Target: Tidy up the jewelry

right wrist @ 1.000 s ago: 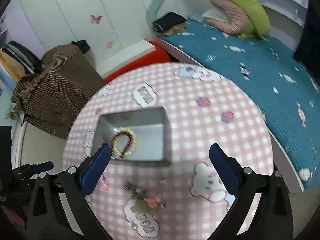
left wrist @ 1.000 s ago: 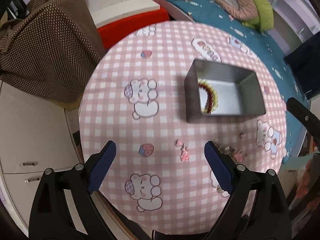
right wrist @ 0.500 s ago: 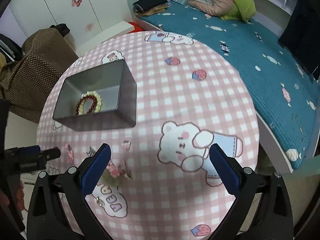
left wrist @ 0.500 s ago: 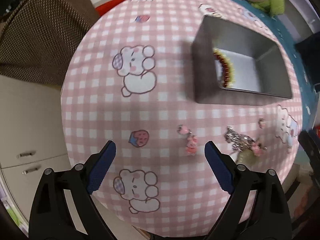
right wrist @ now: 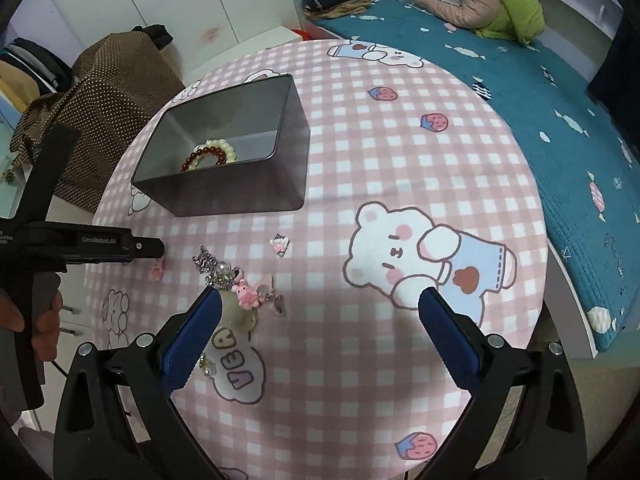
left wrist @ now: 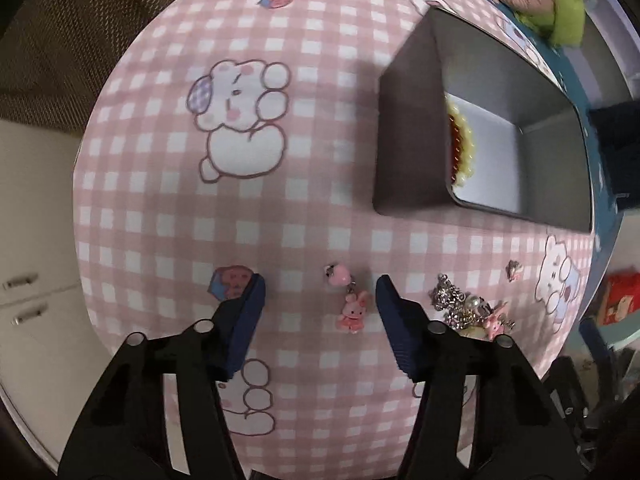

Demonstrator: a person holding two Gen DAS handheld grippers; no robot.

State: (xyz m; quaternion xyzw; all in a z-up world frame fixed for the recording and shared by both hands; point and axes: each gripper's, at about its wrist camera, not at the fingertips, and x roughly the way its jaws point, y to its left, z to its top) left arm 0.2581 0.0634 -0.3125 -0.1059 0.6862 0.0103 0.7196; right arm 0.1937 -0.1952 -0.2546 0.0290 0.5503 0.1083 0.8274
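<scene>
Lying between the left gripper (left wrist: 319, 289)'s spread fingers, pink bunny charm (left wrist: 351, 311); right gripper (right wrist: 319, 305) spread.

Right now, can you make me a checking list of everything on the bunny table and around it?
Surface: round table, pink checked bunny cloth.
Job's things: metal tin holding beaded bracelets; pink bunny charm, small pink charm and tangled jewelry pile loose on the cloth.
Clutter: nothing seen.
Grippers: left gripper open, either side of the bunny charm; right gripper open.
Cables: nothing seen.
Surroundings: bed, brown dotted cloth.
</scene>
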